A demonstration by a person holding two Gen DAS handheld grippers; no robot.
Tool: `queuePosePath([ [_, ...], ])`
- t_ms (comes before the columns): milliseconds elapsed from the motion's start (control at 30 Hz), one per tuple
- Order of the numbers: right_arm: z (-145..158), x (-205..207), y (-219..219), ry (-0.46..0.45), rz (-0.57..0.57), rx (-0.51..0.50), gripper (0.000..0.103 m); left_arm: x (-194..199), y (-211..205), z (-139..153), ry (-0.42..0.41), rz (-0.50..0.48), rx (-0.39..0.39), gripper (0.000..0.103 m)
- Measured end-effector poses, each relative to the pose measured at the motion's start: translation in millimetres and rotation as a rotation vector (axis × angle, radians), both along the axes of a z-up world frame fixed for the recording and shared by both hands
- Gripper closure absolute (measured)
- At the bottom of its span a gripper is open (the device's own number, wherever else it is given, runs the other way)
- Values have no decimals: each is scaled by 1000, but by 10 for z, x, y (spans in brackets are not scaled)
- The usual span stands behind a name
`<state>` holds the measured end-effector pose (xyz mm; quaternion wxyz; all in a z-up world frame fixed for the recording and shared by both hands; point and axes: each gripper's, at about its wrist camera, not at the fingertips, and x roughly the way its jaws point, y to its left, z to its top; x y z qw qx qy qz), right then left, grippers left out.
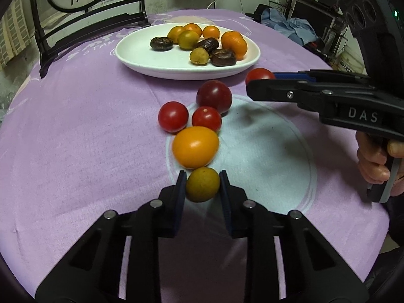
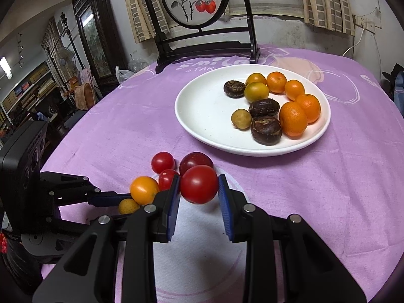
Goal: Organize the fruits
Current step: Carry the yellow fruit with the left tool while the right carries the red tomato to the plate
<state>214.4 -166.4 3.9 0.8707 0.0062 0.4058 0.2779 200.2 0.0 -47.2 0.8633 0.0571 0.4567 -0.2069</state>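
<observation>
My left gripper [image 1: 202, 180] is shut on a small yellow-green fruit [image 1: 202, 188] just above the purple tablecloth; it also shows in the right wrist view [image 2: 128, 206]. My right gripper [image 2: 199, 186] is shut on a red tomato [image 2: 199, 183], which shows at its tips in the left wrist view [image 1: 260, 74]. On the cloth lie an orange tomato [image 1: 195, 147], two small red tomatoes [image 1: 173, 116] [image 1: 206, 118] and a dark red tomato [image 1: 214, 96]. A white plate [image 1: 141, 55] behind them holds several oranges, yellow-green fruits and dark brown fruits.
A dark wooden stand with a round painted panel [image 2: 193, 0] stands at the table's far edge behind the plate [image 2: 202, 116]. The round table drops off at left and right, with shelves and furniture beyond.
</observation>
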Motion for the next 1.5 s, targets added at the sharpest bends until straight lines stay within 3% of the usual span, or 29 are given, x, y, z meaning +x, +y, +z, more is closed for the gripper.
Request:
queuePosePath([
  [233,96,-13,-32,-18,30,79,72,-11,210,193,-6,24,-197,76],
  [333,214,40,-90,-91,-1,112,72,125,259,402,-44,60,-282,76],
  [467,289,278,-153,-194,-122,63,72,504,204,706,-150,160,-255,76],
  [533,240,448,-150,-192,-154,44,72,784,112,766,-175,205,-223,76],
  [733,21,885,-207,-127,-210,17,72,1392,-145,524,-113,263,-140,76],
  [1000,33,900,-168,-150,-186,13,68,1480,-63,380,-75,293,-126,76],
  [1067,114,816,-186,-161,-178,32,61,1375,-17,457,-101,307,-125,63],
  [1100,155,776,-194,-166,-175,43,61,1316,12,514,-124,318,-126,31],
  [1133,201,732,-201,-172,-168,52,61,1240,52,587,-157,337,-130,9],
  [1200,282,639,-211,-183,-158,58,54,1029,172,751,-248,381,-154,6],
  [1233,304,592,-212,-183,-158,59,47,950,229,807,-267,386,-164,5],
  [1267,309,549,-201,-178,-153,59,47,868,302,841,-277,392,-183,5],
  [1500,190,322,87,-68,-33,42,47,574,771,660,-235,557,-208,3],
])
